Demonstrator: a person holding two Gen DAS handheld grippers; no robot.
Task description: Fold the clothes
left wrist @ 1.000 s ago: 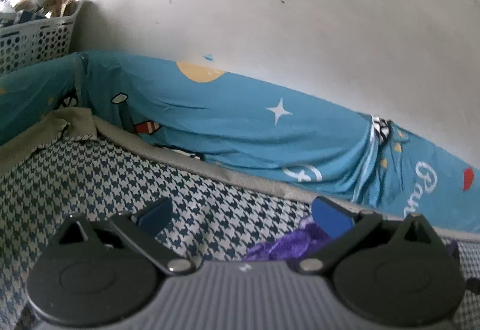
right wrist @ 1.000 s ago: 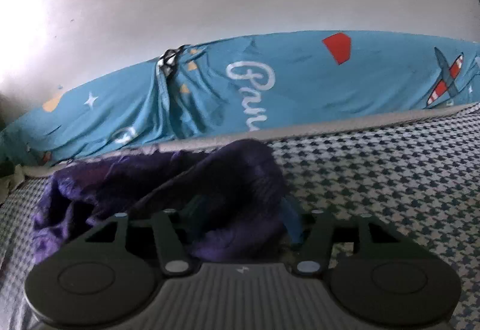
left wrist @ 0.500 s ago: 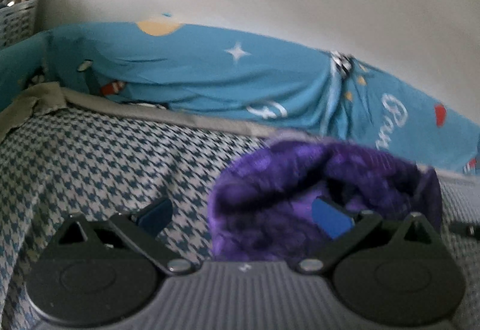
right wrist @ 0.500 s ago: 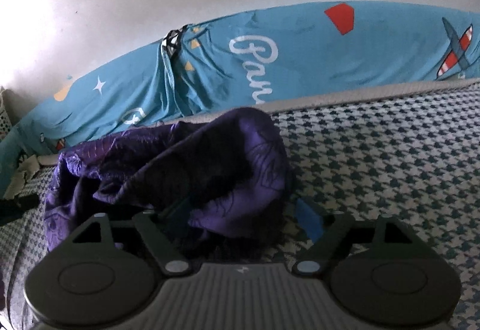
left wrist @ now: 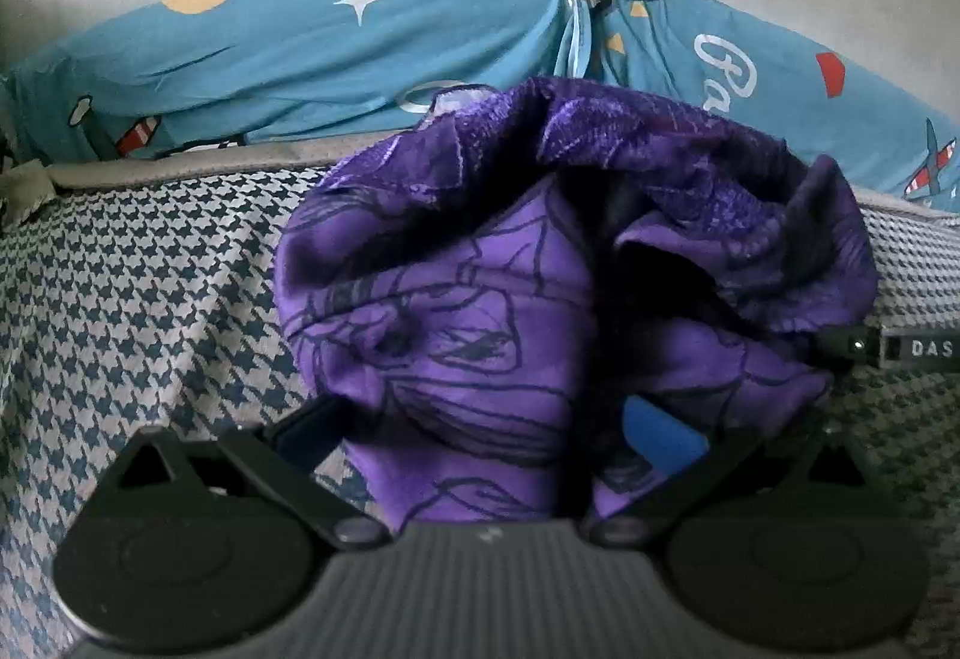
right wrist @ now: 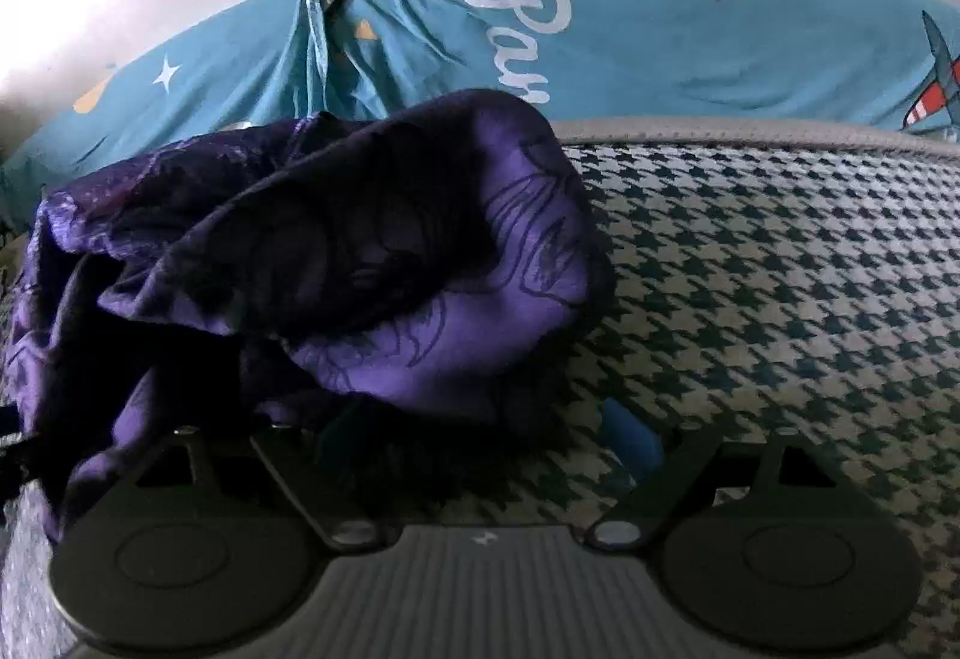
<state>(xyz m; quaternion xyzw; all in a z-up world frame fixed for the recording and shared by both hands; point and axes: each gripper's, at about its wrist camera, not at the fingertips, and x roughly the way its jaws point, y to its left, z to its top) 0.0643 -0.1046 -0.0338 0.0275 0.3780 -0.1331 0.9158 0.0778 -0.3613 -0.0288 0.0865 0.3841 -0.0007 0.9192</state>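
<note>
The purple garment (left wrist: 540, 263) sits bunched in a heap on the houndstooth bed cover (left wrist: 150, 299), right in front of the teal printed sheet (left wrist: 300, 53) along the wall. Left gripper (left wrist: 480, 437) has its fingers spread wide, cloth lying between them. Right gripper (right wrist: 480, 443) is opening, fingers apart, the garment's edge (right wrist: 420, 359) draped loose between them, not pinched.
</note>
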